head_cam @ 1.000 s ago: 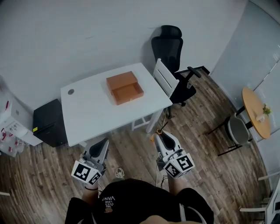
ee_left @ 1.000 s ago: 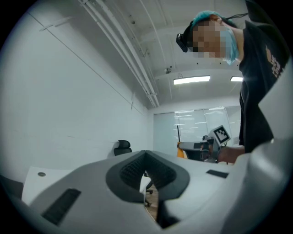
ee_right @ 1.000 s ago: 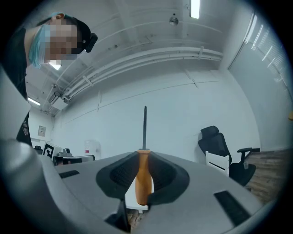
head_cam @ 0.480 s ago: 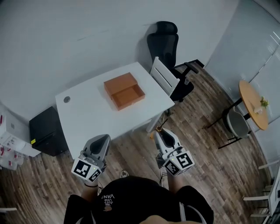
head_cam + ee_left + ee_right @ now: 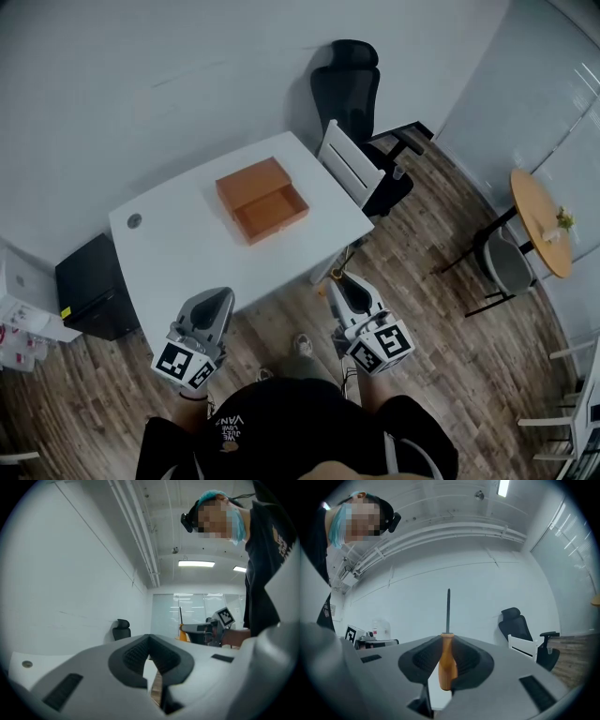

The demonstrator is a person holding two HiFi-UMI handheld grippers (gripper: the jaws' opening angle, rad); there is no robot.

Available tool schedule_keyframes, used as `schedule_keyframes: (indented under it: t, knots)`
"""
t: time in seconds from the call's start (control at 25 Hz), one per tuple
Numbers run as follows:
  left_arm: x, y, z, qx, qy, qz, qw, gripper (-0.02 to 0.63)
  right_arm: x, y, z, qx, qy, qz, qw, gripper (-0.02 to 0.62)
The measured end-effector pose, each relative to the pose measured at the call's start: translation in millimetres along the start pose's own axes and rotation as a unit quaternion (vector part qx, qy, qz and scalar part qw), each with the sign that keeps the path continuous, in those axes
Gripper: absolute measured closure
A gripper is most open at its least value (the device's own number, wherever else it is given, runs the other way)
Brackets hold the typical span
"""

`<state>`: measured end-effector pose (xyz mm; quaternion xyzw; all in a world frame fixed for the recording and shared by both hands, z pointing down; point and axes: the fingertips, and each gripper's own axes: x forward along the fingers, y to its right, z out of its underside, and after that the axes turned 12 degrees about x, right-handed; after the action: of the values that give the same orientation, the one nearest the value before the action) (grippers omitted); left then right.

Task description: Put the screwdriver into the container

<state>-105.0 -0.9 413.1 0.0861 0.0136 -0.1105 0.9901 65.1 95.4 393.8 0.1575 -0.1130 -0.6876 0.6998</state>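
Note:
The container, an open orange box (image 5: 262, 200), sits on the white table (image 5: 187, 253) ahead of me. Both grippers hang over the wooden floor, short of the table's near edge. My right gripper (image 5: 343, 289) is shut on the screwdriver's orange handle (image 5: 447, 663), and the dark shaft (image 5: 448, 610) points up and forward beyond the right gripper (image 5: 446, 641). My left gripper (image 5: 216, 302) is shut and holds nothing; in the left gripper view its pads (image 5: 136, 654) meet at the tips of the left gripper (image 5: 149, 638).
A black office chair (image 5: 352, 75) and a white chair (image 5: 352, 169) stand at the table's right end. A black cabinet (image 5: 89, 286) sits left of the table. Far right are a round wooden table (image 5: 539, 220) and a grey chair (image 5: 502, 267).
The table and box have slid left and slightly closer in the head view. A foot now shows on the floor between the grippers. Both grippers keep their hold and place.

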Motion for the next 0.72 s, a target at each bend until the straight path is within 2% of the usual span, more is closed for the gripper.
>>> schedule_keyframes:
  t: [0.72]
  knots:
    - [108,-30,8,0.002,-0.01,-0.108,0.9941,0.591,93,108,-38,-0.009,-0.039,-0.096,0.995,0.518]
